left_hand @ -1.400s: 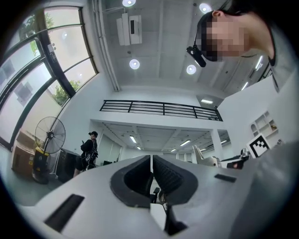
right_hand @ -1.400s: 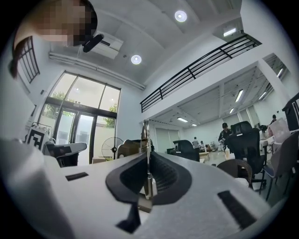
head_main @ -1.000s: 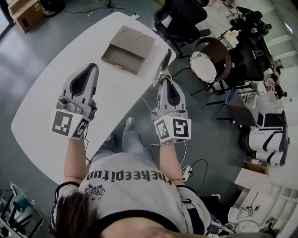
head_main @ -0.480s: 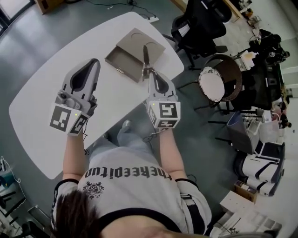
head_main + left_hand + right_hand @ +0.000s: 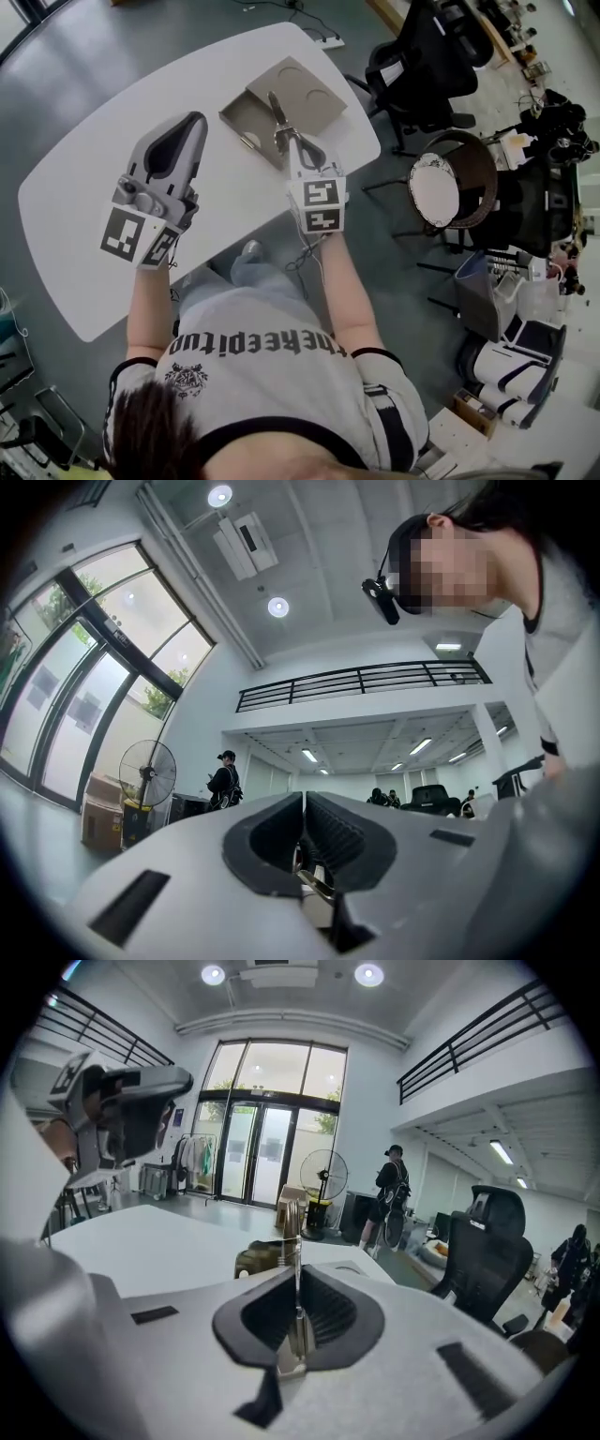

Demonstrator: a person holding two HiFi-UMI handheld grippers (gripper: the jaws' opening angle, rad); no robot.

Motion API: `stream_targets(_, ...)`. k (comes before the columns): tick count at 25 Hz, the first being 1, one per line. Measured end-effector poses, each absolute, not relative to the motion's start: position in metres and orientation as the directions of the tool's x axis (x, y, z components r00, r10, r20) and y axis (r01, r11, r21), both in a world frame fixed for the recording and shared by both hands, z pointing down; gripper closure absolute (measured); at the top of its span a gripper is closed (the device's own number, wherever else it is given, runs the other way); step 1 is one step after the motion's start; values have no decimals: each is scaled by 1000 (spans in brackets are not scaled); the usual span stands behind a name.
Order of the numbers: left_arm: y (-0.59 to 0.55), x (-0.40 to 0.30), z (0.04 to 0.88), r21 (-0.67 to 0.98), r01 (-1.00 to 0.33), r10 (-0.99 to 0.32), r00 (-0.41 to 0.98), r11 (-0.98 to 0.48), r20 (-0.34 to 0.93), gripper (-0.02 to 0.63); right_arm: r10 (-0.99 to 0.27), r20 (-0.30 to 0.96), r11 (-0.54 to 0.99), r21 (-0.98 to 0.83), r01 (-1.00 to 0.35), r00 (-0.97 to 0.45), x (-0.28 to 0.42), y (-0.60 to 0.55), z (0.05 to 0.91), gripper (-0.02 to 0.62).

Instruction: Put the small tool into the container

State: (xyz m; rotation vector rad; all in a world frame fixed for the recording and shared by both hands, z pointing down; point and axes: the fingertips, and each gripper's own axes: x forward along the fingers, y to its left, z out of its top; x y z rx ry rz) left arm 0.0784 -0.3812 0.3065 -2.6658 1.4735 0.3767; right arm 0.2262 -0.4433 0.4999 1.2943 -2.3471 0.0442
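Right gripper [image 5: 284, 143] holds small tool [image 5: 275, 111] over container [image 5: 246, 118]
Jaws are clamped on the tool, which points up; best to tip it into the container before letting go. Left gripper [image 5: 190, 127] has jaws together, empty.

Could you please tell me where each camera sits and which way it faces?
Head view: above the person's head, facing steeply down at table and container; shows hair, arms, left gripper, right gripper.
Left gripper view: on that gripper, tilted up at the ceiling; shows shut jaws, the person.
Right gripper view: on that gripper, level across the table; jaws clamp the small tool.
Shared by head and right gripper views: small tool, container, left gripper.
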Motion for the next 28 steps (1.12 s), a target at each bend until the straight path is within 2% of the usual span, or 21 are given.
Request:
stream_targets(12,-386,67,315,63,-882,-866,443,-467,-231,591,-684,607,656,268,-705,-405,211,-477,575,592)
stream_targets(28,-392,40,319,59,-931,-916,342,-361,-208,591,-590,745,701,281,-655,-312,203,-511,637,591)
